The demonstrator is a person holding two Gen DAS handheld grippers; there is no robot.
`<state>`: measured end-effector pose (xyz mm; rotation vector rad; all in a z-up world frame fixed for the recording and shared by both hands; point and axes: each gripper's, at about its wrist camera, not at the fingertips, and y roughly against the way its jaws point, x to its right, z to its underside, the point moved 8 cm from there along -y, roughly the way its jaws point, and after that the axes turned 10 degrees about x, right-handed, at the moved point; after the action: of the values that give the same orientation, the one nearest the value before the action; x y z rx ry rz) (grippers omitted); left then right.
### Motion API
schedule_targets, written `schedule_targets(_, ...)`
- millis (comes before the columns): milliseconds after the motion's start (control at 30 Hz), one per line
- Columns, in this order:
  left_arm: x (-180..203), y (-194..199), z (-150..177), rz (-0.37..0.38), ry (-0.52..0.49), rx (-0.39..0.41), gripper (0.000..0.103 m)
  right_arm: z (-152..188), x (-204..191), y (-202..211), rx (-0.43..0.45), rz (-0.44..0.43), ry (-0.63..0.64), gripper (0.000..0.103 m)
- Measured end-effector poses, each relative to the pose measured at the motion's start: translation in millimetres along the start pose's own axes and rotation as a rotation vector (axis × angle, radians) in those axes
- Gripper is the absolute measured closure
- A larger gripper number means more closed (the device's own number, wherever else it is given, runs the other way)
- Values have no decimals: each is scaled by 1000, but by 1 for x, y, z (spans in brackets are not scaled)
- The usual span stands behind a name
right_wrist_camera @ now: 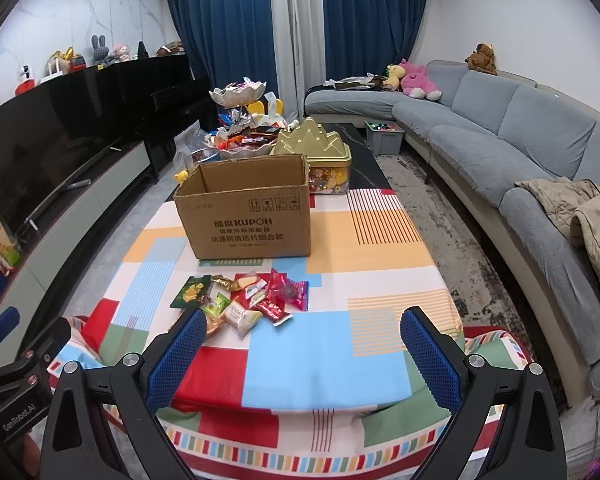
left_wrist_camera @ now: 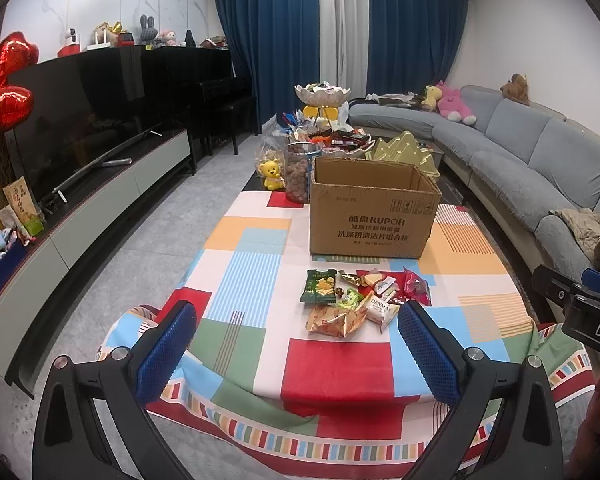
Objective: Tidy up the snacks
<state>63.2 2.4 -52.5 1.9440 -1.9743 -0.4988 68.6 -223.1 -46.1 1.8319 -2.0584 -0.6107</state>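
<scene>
Left wrist view: both grippers, left gripper (left_wrist_camera: 296, 344) and right gripper (right_wrist_camera: 302, 350), are hovering wide open, empty, above the tablecloth's (left_wrist_camera: 332, 368) near edge. The snack pile (left_wrist_camera: 360, 300) is spreading left-right just before the box (left_wrist_camera: 374, 208), bare cloth all round.

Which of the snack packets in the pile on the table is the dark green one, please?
It is the dark green packet picturing yellow crackers, at the pile's left edge; its neighbours are red, gold, white or lime green.

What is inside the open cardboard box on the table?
Through the open top of the cardboard box, only its bare brown inner walls show. The front wall hides the bottom in both views, so I cannot tell whether any snacks lie in it.
</scene>
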Motion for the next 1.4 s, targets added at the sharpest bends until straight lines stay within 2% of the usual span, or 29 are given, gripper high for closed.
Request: schedule_targets(1400,-3,0,0,-5,-1,-6,0,-5,2,4,11,3,2,4)
